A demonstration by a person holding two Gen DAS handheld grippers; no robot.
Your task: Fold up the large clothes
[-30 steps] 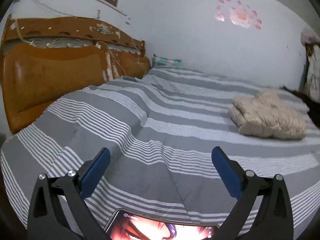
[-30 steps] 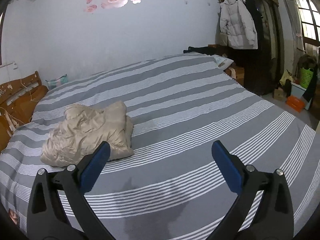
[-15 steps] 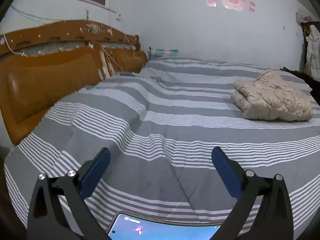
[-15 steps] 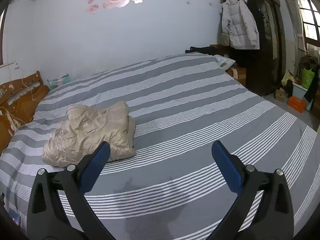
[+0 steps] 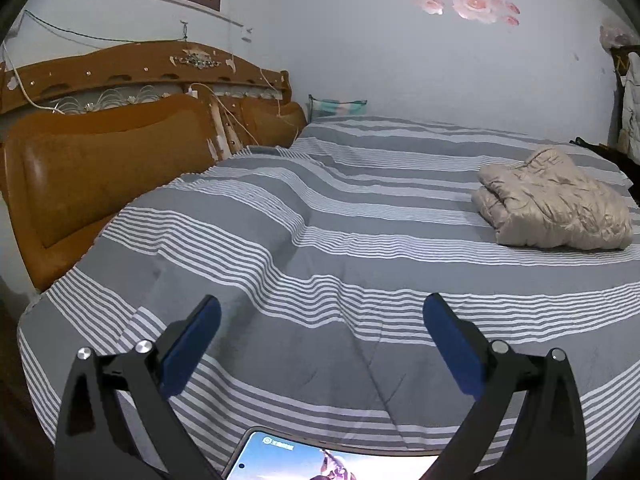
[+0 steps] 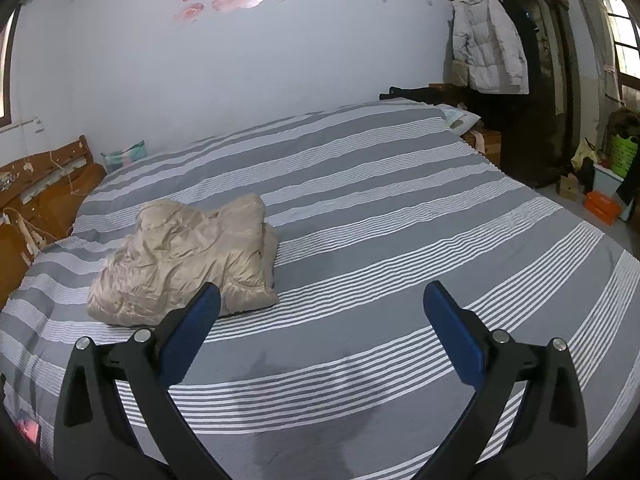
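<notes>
Phone [image 5: 336, 458] at the bottom edge of the left view, screen lit, cut off by the frame and partly behind the gripper arms; small white writing on it too tiny to read. No legible labels elsewhere. Beige puffy jacket [image 6: 188, 262] lying folded in a bundle on the striped grey bedspread [image 6: 400, 208], far side hidden. Left gripper [image 5: 320, 320] and right gripper [image 6: 320, 308] both spread wide, empty, well apart from the jacket.
</notes>
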